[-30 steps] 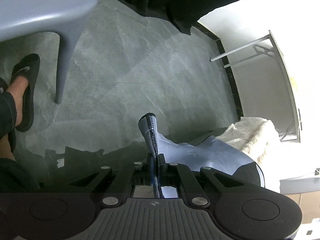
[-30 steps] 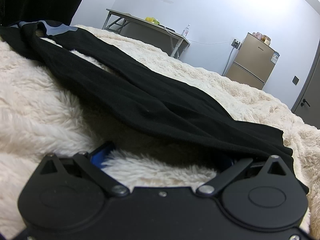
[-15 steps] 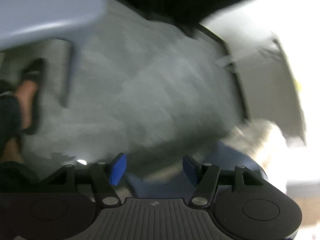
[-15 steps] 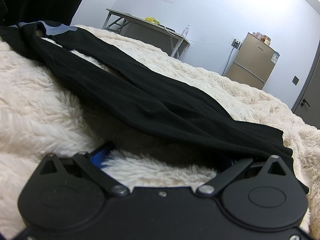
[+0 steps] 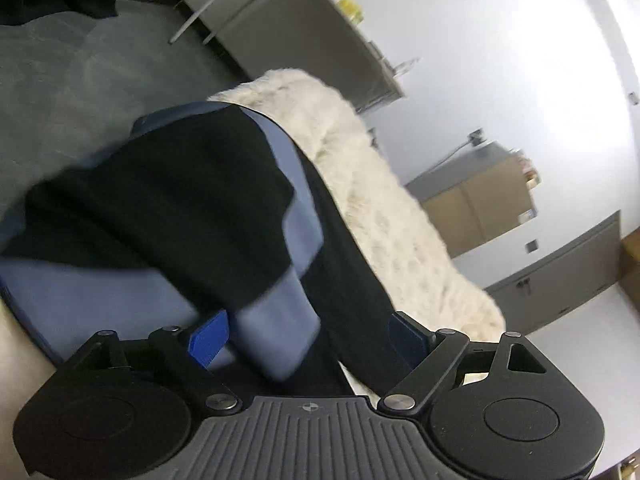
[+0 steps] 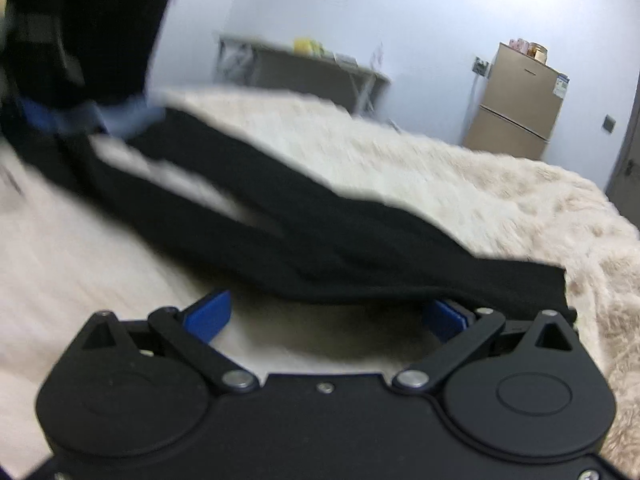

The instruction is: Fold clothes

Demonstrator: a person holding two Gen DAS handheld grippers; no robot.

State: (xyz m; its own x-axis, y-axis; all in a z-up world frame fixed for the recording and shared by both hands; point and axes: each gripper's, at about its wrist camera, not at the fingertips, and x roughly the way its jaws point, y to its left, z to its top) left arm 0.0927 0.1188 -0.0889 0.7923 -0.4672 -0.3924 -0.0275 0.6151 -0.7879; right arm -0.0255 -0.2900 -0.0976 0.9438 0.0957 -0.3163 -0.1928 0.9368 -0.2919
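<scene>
We work over a cream, long-pile fleece blanket [image 6: 460, 184] that covers the bed from about nine o'clock to three o'clock in the right wrist view. Across it, from ten o'clock down to four o'clock, lies the black knit garment with pale blue-grey panels [image 6: 320, 232], drawn out into a long loose band; the frame is motion-blurred, so its edges are soft.

In the left wrist view the same garment [image 5: 168, 204] bunches at centre, black cloth lapped over blue-grey panels, part of it hanging off the blanket's edge over the grey marbled floor [image 5: 48, 80] at ten o'clock.

Left gripper [image 5: 308, 334]: jaws opening, blue pads spread wide, cloth lying between them but not pressed. Right gripper [image 6: 328, 316]: fingers spread, the black hem draped over the right pad, nothing pinched.

Risks, as we judge them: with no pad clamping, the overhanging end could slide to the floor under its own weight. The lapped layers could be pinched together at the next grasp, giving a crooked fold. The pile may drag on the knit and pull the band askew.
</scene>
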